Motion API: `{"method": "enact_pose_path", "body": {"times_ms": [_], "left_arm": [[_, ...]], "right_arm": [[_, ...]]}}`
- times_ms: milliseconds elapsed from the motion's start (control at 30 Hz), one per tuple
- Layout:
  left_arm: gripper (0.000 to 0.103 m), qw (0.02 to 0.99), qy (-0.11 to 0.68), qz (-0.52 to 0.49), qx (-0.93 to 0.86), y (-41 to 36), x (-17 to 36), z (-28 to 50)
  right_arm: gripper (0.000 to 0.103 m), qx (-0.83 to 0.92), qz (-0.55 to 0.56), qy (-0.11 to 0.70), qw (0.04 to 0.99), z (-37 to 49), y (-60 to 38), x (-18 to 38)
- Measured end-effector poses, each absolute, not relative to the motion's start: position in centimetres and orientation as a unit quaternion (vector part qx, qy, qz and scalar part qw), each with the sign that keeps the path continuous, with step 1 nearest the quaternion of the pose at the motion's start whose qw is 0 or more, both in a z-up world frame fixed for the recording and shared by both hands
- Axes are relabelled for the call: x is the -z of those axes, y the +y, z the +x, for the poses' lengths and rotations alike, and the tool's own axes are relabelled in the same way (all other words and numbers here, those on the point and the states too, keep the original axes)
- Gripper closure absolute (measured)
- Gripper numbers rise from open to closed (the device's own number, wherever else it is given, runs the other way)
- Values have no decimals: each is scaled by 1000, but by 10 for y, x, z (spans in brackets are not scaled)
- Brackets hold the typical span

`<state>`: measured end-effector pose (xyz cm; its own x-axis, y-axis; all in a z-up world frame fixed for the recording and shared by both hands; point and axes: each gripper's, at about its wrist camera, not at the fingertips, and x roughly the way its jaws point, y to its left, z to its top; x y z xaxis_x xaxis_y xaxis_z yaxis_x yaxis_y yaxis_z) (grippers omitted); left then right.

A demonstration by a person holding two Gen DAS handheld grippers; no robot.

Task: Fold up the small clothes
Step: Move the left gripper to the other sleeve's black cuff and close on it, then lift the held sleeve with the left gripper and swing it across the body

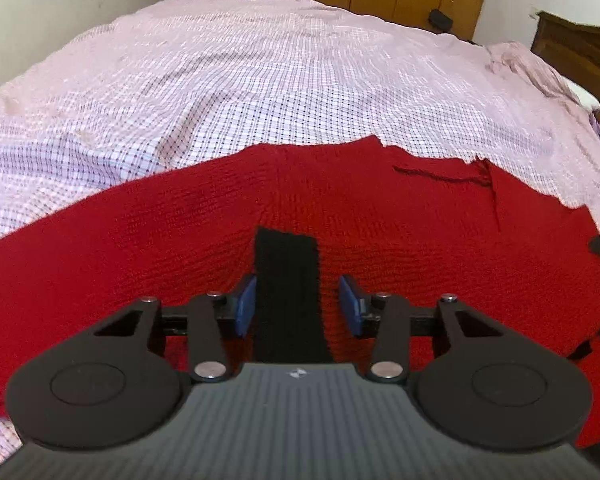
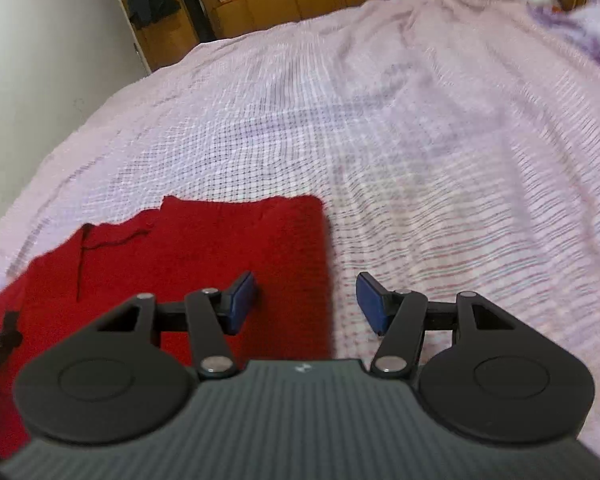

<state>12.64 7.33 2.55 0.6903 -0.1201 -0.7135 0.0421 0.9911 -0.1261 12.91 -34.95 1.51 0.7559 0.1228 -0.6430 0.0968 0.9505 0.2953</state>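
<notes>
Red knit garment [image 1: 260,216] lies under left tool [image 1: 296,304], jaws apart.

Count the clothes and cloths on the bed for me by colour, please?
Red: 1, the knit garment lying flat.
Black: 1, the strip on the red knit, between the left gripper's open fingers.
Pink checked: 1, the bedsheet underneath.
Total: 3.

Right hand-held gripper [image 2: 306,300] spread apart above red knit garment's [image 2: 204,264] edge; checked bedsheet [image 2: 440,160] beneath.
</notes>
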Motion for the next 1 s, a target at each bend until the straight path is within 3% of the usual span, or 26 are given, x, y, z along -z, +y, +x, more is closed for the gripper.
{"method": "enact_pose_path", "body": {"times_ms": [233, 300, 333, 367, 533, 700, 900, 1000], "left_arm": [[56, 920, 385, -58, 42, 73, -23, 130], [86, 924, 373, -61, 56, 70, -24, 127], [87, 925, 369, -69, 62, 69, -25, 125], [88, 928, 361, -67, 61, 67, -28, 124], [88, 946, 315, -50, 63, 63, -42, 129], [87, 930, 362, -33, 48, 56, -18, 157], [80, 928, 366, -36, 51, 59, -19, 156], [75, 929, 364, -34, 51, 65, -30, 146]], "right_arm": [[47, -33, 186, 344, 920, 135, -348, -3], [72, -41, 170, 337, 925, 132, -342, -6], [84, -43, 161, 328, 930, 129, -339, -10], [86, -40, 152, 315, 936, 125, -337, -15], [87, -11, 133, 252, 958, 109, -336, -36], [85, 23, 104, 307, 946, 130, -330, -13], [68, 37, 108, 320, 940, 132, -335, -11], [66, 44, 104, 313, 943, 119, -336, -22]]}}
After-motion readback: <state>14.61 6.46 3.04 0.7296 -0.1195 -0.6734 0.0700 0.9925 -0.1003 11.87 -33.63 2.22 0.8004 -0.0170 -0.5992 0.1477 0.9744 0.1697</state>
